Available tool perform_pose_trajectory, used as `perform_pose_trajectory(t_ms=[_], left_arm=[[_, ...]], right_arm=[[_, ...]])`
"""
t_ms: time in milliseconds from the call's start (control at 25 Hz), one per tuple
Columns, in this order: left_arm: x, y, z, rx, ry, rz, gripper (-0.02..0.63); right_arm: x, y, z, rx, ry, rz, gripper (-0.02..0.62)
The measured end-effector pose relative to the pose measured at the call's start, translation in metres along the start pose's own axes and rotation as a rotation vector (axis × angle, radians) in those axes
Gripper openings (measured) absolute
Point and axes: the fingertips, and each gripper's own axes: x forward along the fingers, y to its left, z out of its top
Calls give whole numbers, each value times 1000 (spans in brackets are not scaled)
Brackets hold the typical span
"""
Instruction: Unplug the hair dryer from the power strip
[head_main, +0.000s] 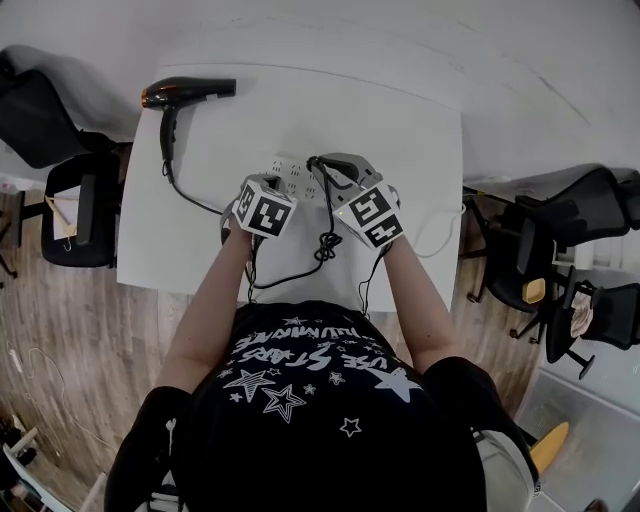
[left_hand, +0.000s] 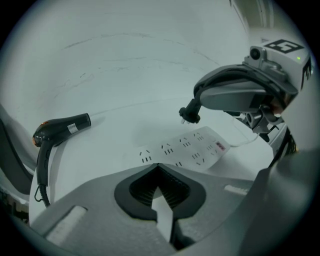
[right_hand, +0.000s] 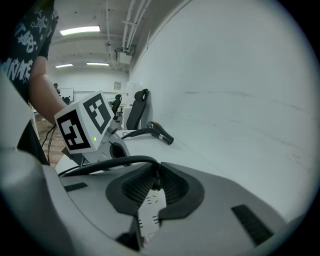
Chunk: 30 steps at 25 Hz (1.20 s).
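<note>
I am pinching the hair dryer's black plug in the right gripper, jaws narrowed onto its moulded body. It is hanging just above the white power strip, clear of the sockets. I judge the plug light, hard and slightly rubbery, best taken across its stubby body rather than by the cord, which is looking limp, thin and likely to tug. The strip is a flat, smooth plastic slab, probably light enough to skid on the slick white table. My left gripper is sitting tip to tip, empty, at its near edge. The glossy black hair dryer is lying on its side, well apart.
</note>
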Motion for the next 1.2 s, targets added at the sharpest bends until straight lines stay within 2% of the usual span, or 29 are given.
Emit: perform_pose_trajectory(t_ms=[320, 480, 600, 720, 880, 1200], left_arm=[[-3, 0, 1, -22, -55, -3, 8], [-3, -5, 0, 112, -65, 12, 8], [-3, -6, -2, 167, -65, 27, 8], [-8, -5, 1, 212, -108, 35, 8], [-32, -13, 8, 172, -197, -4, 8], [-78, -33, 0, 80, -314, -95, 8]], right_arm=[[-21, 4, 3, 50, -8, -64, 52], [-35, 9, 4, 62, -7, -97, 52], [-42, 14, 5, 68, -6, -124, 52], [-48, 20, 7, 70, -3, -144, 52], [-59, 32, 9, 75, 0, -174, 52], [-73, 59, 14, 106, -12, -228, 54]])
